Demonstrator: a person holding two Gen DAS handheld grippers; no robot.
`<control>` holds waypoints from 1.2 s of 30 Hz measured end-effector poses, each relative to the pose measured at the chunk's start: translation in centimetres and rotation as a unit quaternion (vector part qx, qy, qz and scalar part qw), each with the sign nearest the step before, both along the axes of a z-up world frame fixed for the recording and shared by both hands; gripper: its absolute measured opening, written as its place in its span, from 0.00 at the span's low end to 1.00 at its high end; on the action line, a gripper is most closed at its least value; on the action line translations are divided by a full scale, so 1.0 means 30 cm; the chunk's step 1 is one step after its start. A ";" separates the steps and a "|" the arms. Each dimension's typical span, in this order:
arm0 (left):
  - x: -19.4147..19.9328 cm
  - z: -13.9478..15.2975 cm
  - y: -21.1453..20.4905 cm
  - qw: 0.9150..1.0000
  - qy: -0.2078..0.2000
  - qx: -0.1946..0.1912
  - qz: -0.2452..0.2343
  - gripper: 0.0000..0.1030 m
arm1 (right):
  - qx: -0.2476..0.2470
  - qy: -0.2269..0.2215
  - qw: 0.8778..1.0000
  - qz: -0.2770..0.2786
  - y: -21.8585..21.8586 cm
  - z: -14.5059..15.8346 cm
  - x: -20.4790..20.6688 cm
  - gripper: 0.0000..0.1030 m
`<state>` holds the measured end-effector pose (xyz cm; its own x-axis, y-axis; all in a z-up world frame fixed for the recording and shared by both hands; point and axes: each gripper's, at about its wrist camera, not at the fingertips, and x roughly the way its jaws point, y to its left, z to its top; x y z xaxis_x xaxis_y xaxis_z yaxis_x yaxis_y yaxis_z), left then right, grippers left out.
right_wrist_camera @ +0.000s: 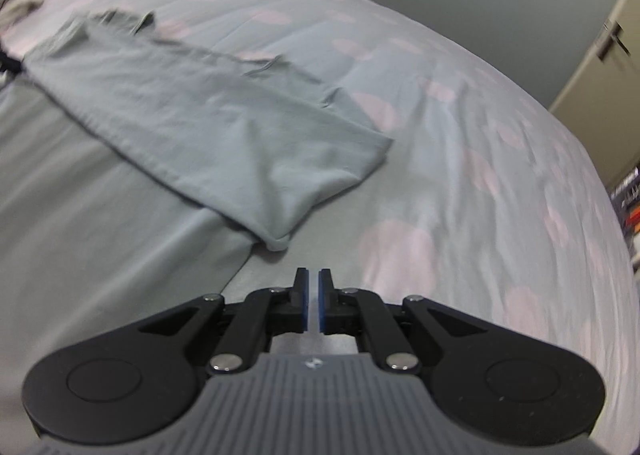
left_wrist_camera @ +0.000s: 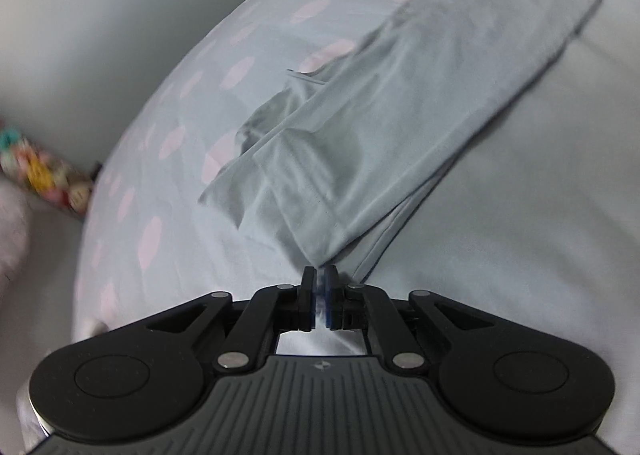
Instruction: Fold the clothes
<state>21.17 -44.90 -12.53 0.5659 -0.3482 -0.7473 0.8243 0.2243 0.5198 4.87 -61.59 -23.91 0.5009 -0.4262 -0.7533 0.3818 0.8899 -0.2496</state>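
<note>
A blurred, colourful thing [left_wrist_camera: 44, 175] at the left wrist view's edge is too smeared to identify.

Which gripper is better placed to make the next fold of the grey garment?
Probably left: the left gripper pinches the grey garment's near corner. The right gripper is shut, holding nothing, short of it.

Left gripper [left_wrist_camera: 319, 275] at six o'clock, jaws nearly together, pinching the near corner of a grey-blue garment [left_wrist_camera: 404, 127]. Garment stretched toward one o'clock, folded lengthwise over a pale bedsheet [left_wrist_camera: 192, 103] with pink spots. Blurred colourful object [left_wrist_camera: 44, 175] at nine o'clock, beside the bed.
</note>
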 end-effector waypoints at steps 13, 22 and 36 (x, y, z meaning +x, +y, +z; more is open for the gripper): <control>0.237 0.165 -0.061 0.974 0.135 -0.162 0.080 0.42 | 0.047 -0.073 0.994 -0.062 -0.086 0.036 0.066 0.24; 0.311 0.050 -0.111 0.963 0.181 -0.180 0.091 0.07 | 0.177 -0.185 0.950 -0.177 -0.388 -0.005 0.114 0.30; 0.287 0.033 -0.123 0.967 0.150 -0.170 0.115 0.05 | 0.197 -0.194 0.939 -0.203 -0.535 -0.083 0.230 0.04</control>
